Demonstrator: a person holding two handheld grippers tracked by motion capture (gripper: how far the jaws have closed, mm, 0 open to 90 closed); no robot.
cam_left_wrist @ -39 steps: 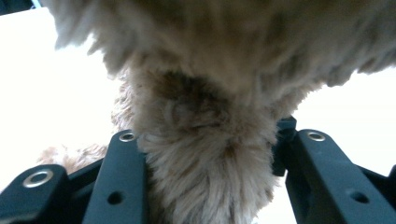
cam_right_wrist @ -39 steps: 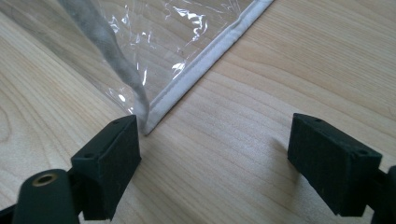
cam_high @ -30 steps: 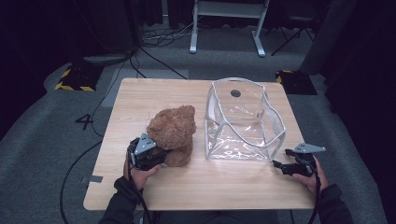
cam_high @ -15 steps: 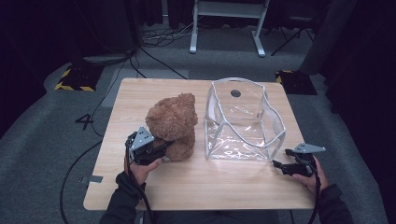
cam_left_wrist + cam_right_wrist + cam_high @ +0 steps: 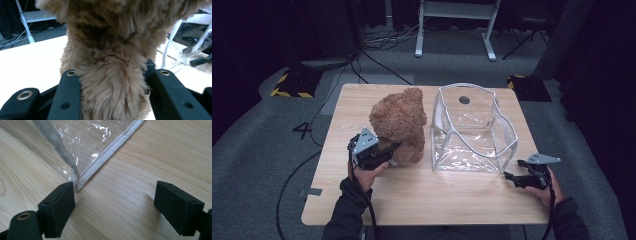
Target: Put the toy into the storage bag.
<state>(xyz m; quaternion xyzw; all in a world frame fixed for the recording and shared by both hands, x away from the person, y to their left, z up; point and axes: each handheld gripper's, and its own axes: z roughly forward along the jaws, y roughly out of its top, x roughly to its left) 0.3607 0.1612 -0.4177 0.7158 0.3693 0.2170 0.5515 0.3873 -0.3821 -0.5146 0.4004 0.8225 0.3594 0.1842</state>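
- The left tool (image 5: pixel 384 150) is pinching the brown teddy bear (image 5: pixel 399 125) low on its body; in the left gripper view the plush (image 5: pixel 110 75) bulges between the two black jaws, which press in from both sides.
- The bear stands upright near the middle of the worktop (image 5: pixel 412 200), just beside the open clear plastic bag (image 5: pixel 472 130) on its right, and looks close to or barely touching the surface.
- The right tool (image 5: pixel 518 176) rests on the worktop at the bag's near right corner with its jaws spread and nothing between them; in the right gripper view the white-trimmed bag corner (image 5: pixel 80 183) lies just at one jaw.
- The step in hand looks like lifting the bear to put it into the bag.
- To do it well, keep the pinch firm: plush gives way, and a loose hold lets the heavy head tip the toy over.
- Raise the bear clear above the bag's rim before moving it sideways, or the soft walls will be pushed in.
- The right tool could take the near rim or corner to hold the mouth wide and stop the light bag from sliding.
- Lower the bear feet first into the opening, and release only once it sits on the bottom.
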